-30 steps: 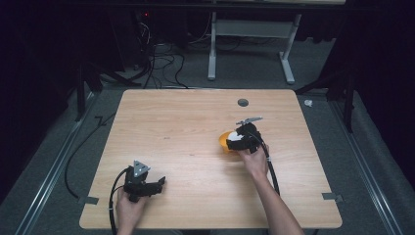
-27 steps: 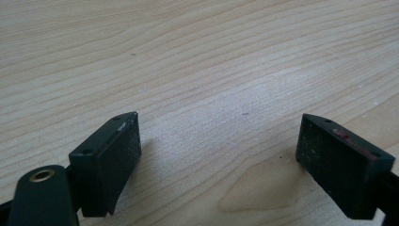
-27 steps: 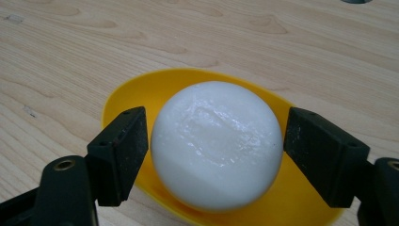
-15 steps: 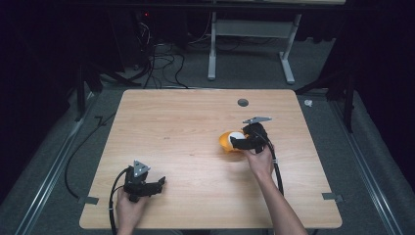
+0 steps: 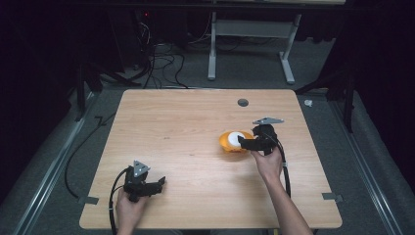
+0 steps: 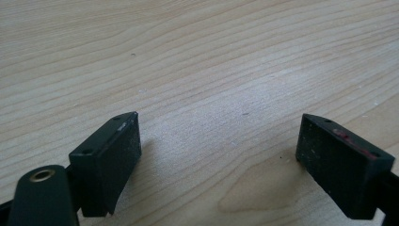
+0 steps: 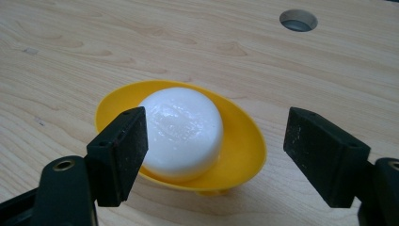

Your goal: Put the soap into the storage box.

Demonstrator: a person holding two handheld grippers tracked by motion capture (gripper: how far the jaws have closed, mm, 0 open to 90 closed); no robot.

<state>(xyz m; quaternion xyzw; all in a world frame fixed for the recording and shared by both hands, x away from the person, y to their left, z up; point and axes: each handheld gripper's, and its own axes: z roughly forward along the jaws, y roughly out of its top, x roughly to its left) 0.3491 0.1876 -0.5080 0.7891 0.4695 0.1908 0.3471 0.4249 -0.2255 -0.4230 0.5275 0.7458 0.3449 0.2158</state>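
Observation:
A yellow bowl (image 5: pixel 226 142) (image 7: pixel 240 146) stands right of the table's middle with a white round piece (image 5: pixel 237 137) (image 7: pixel 183 132) sitting in it. My right gripper (image 5: pixel 243 143) (image 7: pixel 216 136) points left at the bowl's right rim. Its jaws have just been closing, but they stand apart. The white piece lies just beyond the tips and no pad presses on it. Near the front left edge my left gripper (image 5: pixel 159 183) (image 6: pixel 219 150) rests low over bare wood, open, with nothing between its fingers.
The wooden table (image 5: pixel 171 127) has a round hole (image 5: pixel 242 102) (image 7: pixel 298 20) behind the bowl. Tape tabs mark its front corners. Cables lie on the floor behind, and a white desk frame (image 5: pixel 252 29) stands farther back.
My right gripper has drawn back to the right, away from the bowl, so the white piece now shows from above. The left gripper has stayed put.

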